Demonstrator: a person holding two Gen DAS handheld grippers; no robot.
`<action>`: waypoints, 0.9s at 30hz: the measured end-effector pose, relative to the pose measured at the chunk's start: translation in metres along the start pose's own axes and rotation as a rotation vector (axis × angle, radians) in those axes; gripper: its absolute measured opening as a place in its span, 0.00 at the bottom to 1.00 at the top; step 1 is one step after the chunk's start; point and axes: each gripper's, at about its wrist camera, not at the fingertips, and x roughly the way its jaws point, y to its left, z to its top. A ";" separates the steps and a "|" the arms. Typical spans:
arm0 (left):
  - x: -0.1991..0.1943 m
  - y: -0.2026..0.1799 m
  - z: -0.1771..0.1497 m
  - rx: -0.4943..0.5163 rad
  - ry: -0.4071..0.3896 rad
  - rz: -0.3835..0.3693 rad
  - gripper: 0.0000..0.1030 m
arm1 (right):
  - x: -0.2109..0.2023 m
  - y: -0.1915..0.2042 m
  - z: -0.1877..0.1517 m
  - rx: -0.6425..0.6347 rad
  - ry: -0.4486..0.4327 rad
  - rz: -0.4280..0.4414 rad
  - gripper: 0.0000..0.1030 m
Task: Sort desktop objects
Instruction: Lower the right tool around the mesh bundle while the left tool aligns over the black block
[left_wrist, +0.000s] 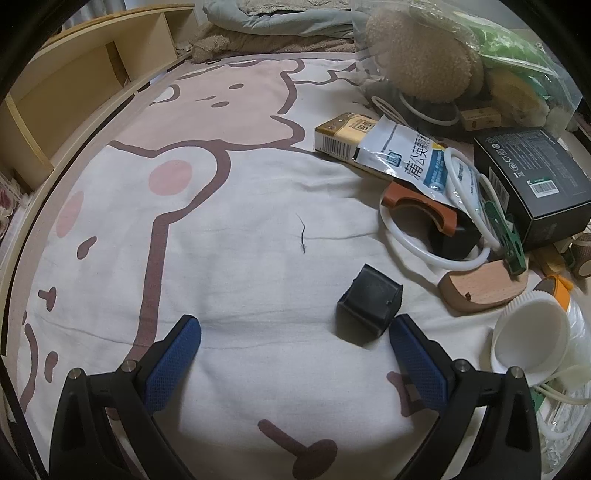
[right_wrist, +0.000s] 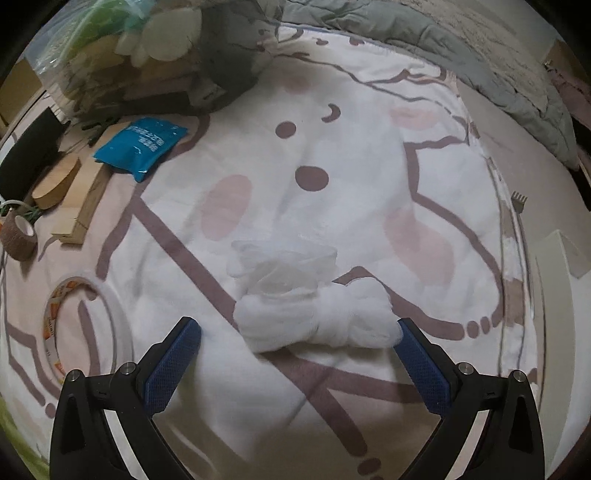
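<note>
- my left gripper (left_wrist: 295, 332) is spread wide over the sheet (left_wrist: 229, 258), nothing in it
- black box (left_wrist: 369, 308) lies just ahead, touching the tip of its right finger (left_wrist: 417, 362)
- clutter pile sits far right: white cup (left_wrist: 528, 332), wood block (left_wrist: 484, 290)
- my right gripper (right_wrist: 299, 332) gapes too, empty
- white cloth (right_wrist: 317, 317) lies between its tips, brushing the right finger (right_wrist: 421, 365)
- tape ring (right_wrist: 86, 325) rests left

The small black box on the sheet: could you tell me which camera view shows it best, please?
The left wrist view shows it best: the small black box lies sharp and unobstructed on the bedsheet, just ahead of the open left gripper, nearer one of its fingers. The right wrist view does not show it.
</note>
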 end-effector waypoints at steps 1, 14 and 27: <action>0.000 0.000 0.000 0.000 0.000 0.000 1.00 | 0.001 0.000 0.000 0.002 -0.006 0.007 1.00; 0.000 0.000 -0.001 0.000 0.000 0.001 1.00 | -0.007 0.014 0.003 0.030 -0.065 0.176 1.00; -0.002 0.000 -0.001 0.003 -0.001 -0.003 1.00 | 0.010 0.017 0.004 0.091 -0.081 0.035 1.00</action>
